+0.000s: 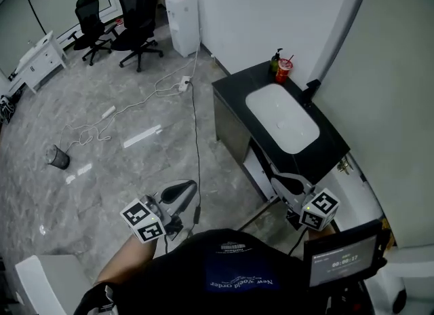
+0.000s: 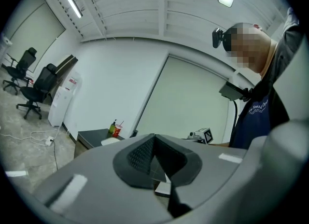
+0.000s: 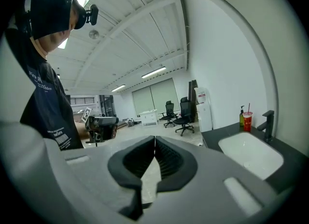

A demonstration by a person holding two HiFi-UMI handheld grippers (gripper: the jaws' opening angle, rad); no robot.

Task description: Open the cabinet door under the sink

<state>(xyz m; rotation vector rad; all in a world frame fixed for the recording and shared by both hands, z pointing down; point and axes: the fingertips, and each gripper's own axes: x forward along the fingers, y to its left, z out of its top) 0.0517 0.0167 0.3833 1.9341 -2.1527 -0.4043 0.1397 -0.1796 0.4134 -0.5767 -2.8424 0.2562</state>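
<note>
**Grippers.** The left gripper (image 2: 154, 140) has its jaws pressed together with nothing between the pads. The right gripper (image 3: 155, 143) is likewise closed and empty. In the head view both are held low, close in front of the person's dark shirt (image 1: 234, 273), the left one over open floor (image 1: 102, 171).

**Task item.** The vanity cabinet (image 1: 232, 129) stands against the white wall at the right, under a black countertop (image 1: 325, 151) with a white basin (image 1: 281, 118) set into it. The cabinet front faces the floor side. It shows a dark panel toward the far end and a white surface (image 1: 260, 170) toward the near end. No door seam or handle can be made out, so I cannot tell whether a door is open. The right gripper is near that near end, with no contact visible.

**Counter items.** A green soap bottle (image 1: 276, 59) and a red cup with a straw (image 1: 284, 70) stand at the far corner, just beside each other. A black faucet (image 1: 310, 89) stands on the wall side of the basin.

**Surroundings.** Two black office chairs (image 1: 139, 18), a white water dispenser (image 1: 183, 23), a power strip with cable (image 1: 183, 83) and a dark wastebasket (image 1: 57, 157) are well apart from the cabinet.
</note>
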